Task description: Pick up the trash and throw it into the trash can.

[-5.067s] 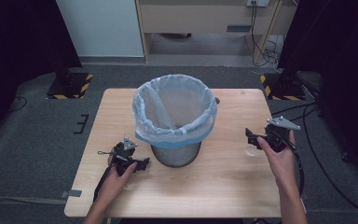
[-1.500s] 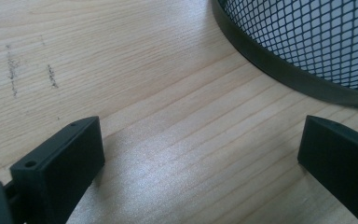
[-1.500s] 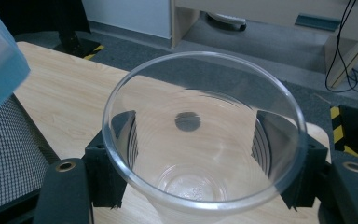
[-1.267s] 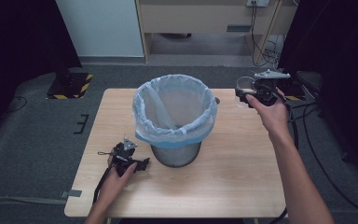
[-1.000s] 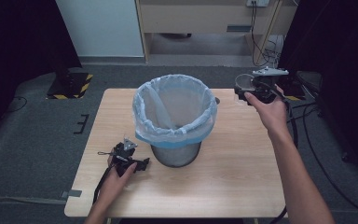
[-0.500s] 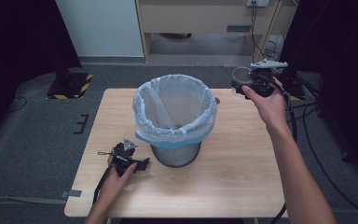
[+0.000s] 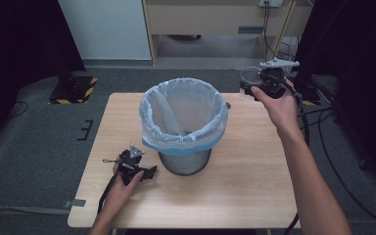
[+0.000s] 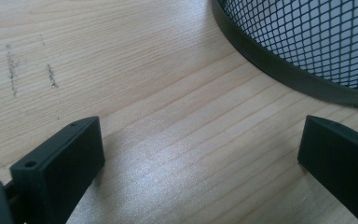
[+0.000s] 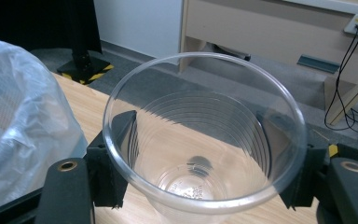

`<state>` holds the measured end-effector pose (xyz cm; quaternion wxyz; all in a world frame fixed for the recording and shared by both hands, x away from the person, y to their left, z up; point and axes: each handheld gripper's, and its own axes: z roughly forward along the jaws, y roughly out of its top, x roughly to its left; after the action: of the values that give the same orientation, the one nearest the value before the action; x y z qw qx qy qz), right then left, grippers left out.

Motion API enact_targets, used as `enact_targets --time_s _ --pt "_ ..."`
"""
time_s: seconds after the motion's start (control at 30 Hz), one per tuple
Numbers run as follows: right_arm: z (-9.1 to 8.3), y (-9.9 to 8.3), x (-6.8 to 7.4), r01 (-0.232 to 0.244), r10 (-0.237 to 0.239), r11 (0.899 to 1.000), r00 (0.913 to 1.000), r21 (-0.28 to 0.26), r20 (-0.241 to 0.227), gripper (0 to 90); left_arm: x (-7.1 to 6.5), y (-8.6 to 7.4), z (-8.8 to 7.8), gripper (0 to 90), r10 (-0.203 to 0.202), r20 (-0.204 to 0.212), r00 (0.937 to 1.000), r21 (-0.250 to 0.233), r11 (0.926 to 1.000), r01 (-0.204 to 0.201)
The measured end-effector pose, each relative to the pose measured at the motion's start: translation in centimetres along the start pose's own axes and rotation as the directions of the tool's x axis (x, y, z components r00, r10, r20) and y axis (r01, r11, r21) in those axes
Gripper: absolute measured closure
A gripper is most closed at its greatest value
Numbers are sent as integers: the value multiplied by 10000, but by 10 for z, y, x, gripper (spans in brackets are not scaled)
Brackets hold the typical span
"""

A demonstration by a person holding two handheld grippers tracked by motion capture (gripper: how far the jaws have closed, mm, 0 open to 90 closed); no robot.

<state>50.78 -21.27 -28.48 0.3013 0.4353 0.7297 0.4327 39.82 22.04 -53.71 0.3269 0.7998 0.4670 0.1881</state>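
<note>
Grey floor all around, dark at both sides, with a white wall panel and a light wood cabinet at the back. In the middle, a pale wooden desk.

Far left on the floor, a black stand with yellow stripes. On the near left part of the desk, the left hand around the left gripper, low down on the wood. Black fingers wide apart, nothing between them, just bare desk. Just beside them, the dark bottom band of the bin.

In the middle of the desk, a black mesh bin, standing upright. Inside it, a thin see-through bag, pale blue, folded over the rim.

To the right, past the bin and up in the air by the far right corner of the desk, the right hand with the right gripper. Fingers pressed on the two sides of a clear plastic cup, open end toward the camera. A small dark speck at the bottom of the cup, too small to tell what. Black cables behind the arm, down to the floor.
</note>
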Motion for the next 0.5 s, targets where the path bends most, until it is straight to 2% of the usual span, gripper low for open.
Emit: enact_targets --time_s 0.5 --pt "-12 27 12 215 -220 9988 9997 -448 -118 318 0 0 0 0 11 0 10000 -1 10000 -11"
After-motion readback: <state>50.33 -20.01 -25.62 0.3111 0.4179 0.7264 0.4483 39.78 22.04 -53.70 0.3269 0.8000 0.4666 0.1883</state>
